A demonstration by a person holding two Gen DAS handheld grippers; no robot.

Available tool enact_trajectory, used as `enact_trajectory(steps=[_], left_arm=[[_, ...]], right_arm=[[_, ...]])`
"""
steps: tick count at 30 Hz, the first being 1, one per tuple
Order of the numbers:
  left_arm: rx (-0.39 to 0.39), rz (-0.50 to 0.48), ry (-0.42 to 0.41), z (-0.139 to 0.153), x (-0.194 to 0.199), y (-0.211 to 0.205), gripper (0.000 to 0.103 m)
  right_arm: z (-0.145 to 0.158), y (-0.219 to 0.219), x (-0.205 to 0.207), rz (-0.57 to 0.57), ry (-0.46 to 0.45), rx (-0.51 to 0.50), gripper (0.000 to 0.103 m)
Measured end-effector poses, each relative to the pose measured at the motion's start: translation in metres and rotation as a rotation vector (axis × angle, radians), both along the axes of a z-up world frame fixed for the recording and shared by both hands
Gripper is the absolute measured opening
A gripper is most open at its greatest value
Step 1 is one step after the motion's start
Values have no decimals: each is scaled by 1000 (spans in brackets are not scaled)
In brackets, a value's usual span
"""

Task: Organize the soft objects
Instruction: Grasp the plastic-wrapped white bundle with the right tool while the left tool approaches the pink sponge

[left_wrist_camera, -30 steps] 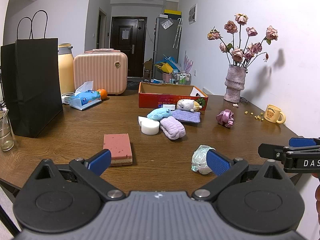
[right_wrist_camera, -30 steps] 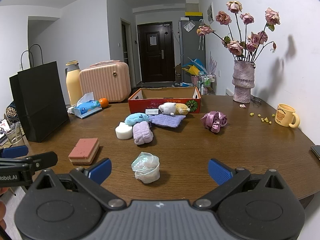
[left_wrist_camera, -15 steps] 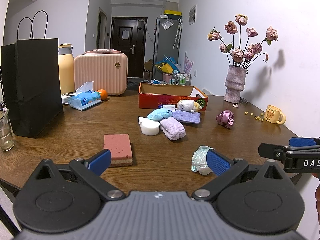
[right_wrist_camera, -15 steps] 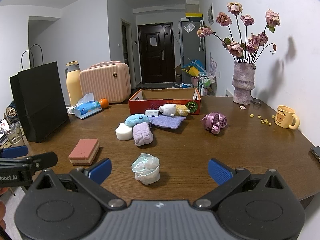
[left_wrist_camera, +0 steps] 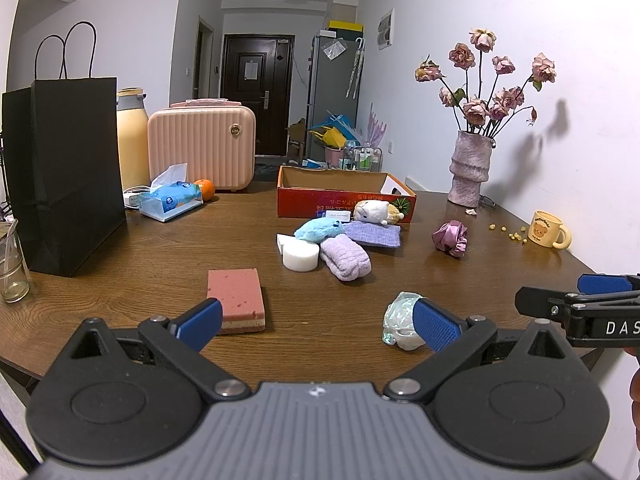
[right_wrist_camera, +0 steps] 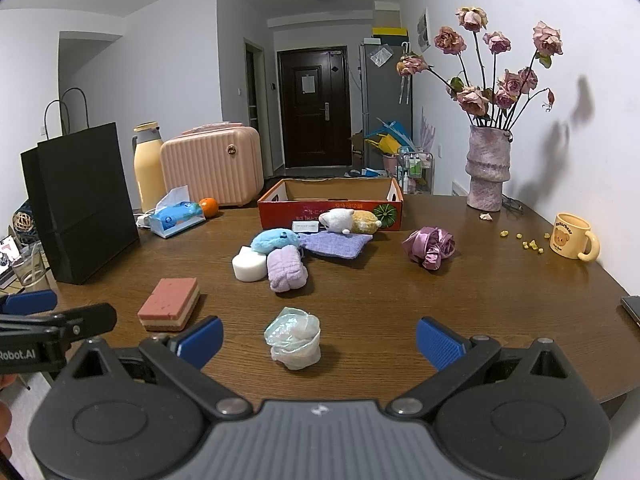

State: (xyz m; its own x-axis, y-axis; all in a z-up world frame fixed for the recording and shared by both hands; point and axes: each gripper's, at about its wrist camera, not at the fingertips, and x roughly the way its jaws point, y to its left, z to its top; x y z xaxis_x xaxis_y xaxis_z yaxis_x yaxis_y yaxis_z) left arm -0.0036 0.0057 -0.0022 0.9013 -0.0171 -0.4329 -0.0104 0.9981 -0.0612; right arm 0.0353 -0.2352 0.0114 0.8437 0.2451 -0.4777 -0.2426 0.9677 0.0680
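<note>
Soft things lie scattered on the brown table (left_wrist_camera: 160,256). A pink sponge (left_wrist_camera: 236,296) and a crumpled pale-green bundle (right_wrist_camera: 294,338) are nearest. Further back sit a white foam puck (left_wrist_camera: 301,257), a lilac rolled cloth (left_wrist_camera: 346,258), a blue plush (left_wrist_camera: 320,228), a purple pouch (left_wrist_camera: 374,234), a white-and-tan plush (left_wrist_camera: 376,212) and a mauve satin scrunchie (right_wrist_camera: 430,246). Behind them stands an open red cardboard box (right_wrist_camera: 330,200). My left gripper (left_wrist_camera: 318,320) is open near the front edge, holding nothing. My right gripper (right_wrist_camera: 320,340) is open too, the bundle just ahead between its fingers.
A black paper bag (left_wrist_camera: 64,172), a glass jar (left_wrist_camera: 12,268), tissue pack (left_wrist_camera: 170,198), orange (left_wrist_camera: 205,189), yellow bottle (left_wrist_camera: 132,136) and pink case (left_wrist_camera: 202,142) fill the left and back. A vase of dried roses (left_wrist_camera: 472,168) and a yellow mug (left_wrist_camera: 548,230) stand right.
</note>
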Motion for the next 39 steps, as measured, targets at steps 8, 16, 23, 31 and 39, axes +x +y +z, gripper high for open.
enact_trajectory(steps=[8, 16, 23, 31, 39], left_arm=[[0, 0, 0, 0, 0, 0, 103], [5, 7, 1, -2, 3, -2, 103], [-8, 34, 16, -4, 19, 11, 103], [-9, 44, 52, -9, 42, 23, 103], [-19, 34, 93, -21, 64, 33, 103]], right_arm=[[-1, 1, 0, 0, -1, -1, 103], [-4, 5, 3, 9, -1, -11, 103], [-8, 14, 16, 17, 18, -19, 103], [-16, 27, 35, 27, 60, -35, 103], [-27, 38, 58, 25, 116, -52, 103]])
